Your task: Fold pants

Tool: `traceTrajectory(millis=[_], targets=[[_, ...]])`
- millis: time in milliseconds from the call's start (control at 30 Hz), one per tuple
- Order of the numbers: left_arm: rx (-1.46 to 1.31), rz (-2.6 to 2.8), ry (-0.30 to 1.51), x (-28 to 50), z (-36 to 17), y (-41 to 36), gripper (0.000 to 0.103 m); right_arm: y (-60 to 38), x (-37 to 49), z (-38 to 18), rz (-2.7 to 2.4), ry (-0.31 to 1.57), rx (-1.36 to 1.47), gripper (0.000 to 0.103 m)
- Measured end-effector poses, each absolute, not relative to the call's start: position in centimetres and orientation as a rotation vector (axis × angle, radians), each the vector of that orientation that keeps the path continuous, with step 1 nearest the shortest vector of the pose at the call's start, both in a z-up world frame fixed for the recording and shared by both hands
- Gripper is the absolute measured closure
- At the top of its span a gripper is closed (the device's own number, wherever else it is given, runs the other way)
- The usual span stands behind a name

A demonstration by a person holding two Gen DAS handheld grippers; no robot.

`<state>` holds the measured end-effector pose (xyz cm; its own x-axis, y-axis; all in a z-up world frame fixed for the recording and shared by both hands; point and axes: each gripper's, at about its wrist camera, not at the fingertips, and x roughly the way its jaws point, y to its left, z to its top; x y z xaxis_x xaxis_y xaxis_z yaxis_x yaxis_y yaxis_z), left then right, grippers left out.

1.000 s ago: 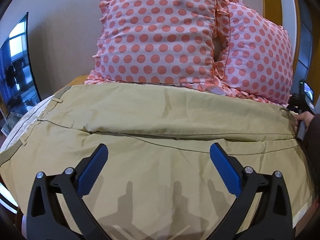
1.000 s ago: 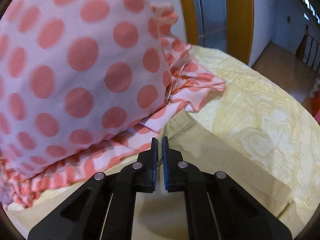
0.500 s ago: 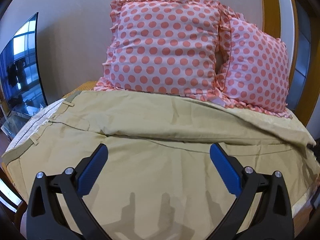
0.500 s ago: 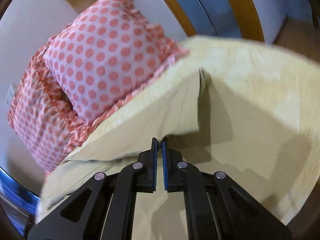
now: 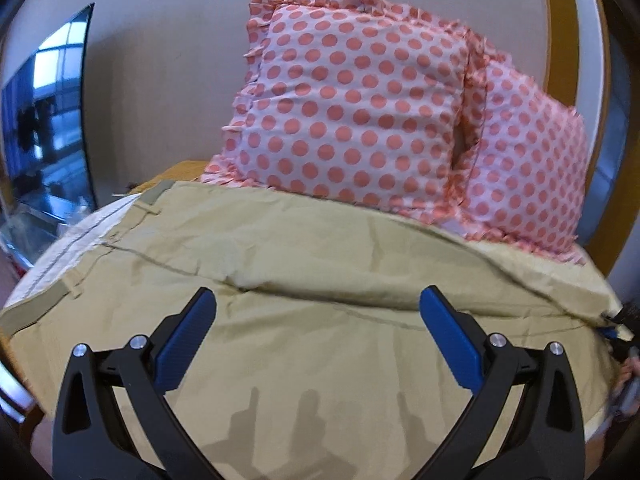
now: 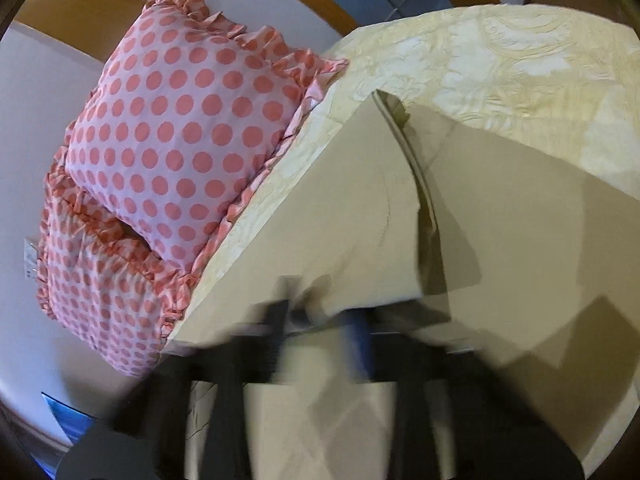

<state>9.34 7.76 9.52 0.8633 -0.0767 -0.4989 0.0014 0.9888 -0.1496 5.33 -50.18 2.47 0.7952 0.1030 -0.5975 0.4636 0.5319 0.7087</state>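
Nearest, the left gripper (image 5: 316, 336) hovers with jaws spread wide over the pants (image 5: 320, 360), which lie on the bed (image 6: 500, 60), long axis left-right, waistband to the left. In the last second the right gripper (image 6: 320, 344) has lifted the far leg's hem off the bed near the pillows (image 5: 360, 100), starting the lengthwise fold; it is blurred, so I cannot tell its grip.

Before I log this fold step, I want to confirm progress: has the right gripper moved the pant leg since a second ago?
Yes. The khaki pant leg has been lifted away from the polka-dot pillow, which it lay against before.
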Motion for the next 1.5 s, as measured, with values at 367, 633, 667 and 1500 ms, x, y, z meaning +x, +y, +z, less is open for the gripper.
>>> traceTrajectory(millis=[367, 633, 667, 1500], targets=[[-0.44, -0.124, 0.651, 18.2, 9.5, 13.6, 0.004, -52.4, -2.1, 6.3, -0.227, 0.379, 0.947, 0.101], [-0.461, -0.009, 0.805, 27.0, 7.3, 14.4, 0.017, -52.8, -3.2, 6.2, -0.234, 0.363, 0.929, 0.101], [-0.456, 0.01, 0.821, 28.4, 7.1, 14.3, 0.019, -52.9, -3.4, 6.1, -0.235, 0.366, 0.927, 0.101], [-0.501, 0.069, 0.709, -1.2, 3.6, 19.4, 0.096, -54.3, -6.9, 4.2, -0.3, 0.421, 0.846, 0.101]])
